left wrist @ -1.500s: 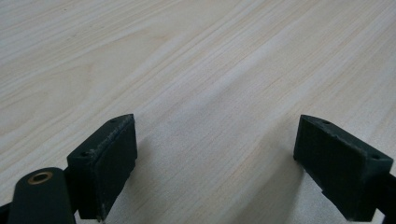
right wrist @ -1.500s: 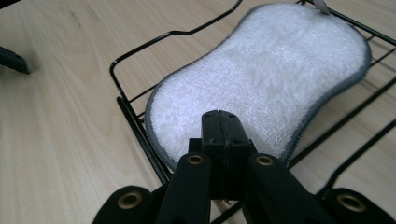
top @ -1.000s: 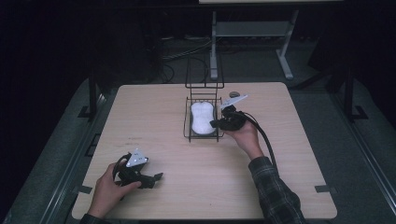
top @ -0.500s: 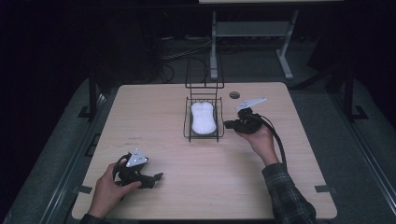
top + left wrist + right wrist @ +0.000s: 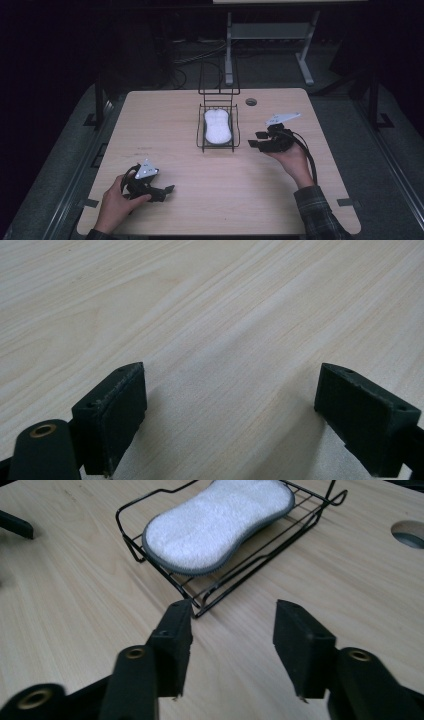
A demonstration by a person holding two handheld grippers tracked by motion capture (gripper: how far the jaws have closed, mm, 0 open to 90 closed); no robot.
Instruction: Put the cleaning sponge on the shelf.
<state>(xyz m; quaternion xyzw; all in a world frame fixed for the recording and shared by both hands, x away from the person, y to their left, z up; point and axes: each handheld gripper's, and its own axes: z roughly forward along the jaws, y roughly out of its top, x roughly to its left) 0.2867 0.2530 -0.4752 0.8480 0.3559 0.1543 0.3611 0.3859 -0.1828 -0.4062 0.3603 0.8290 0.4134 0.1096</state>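
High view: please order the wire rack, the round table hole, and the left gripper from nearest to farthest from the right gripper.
1. Wire rack, just to the left of the right gripper, holding the white sponge.
2. Round table hole, behind it, near the table's far edge.
3. Left gripper, far across at the near left.

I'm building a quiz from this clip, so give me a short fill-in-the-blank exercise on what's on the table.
1. The white peanut-shaped sponge pad lies inside the black ____ basket.
2. The jaws of the right hand-held gripper, which have just been opening, hold ____.
3. The left hand-held gripper rests on the light ____ table.

Missing words: wire; nothing; wooden
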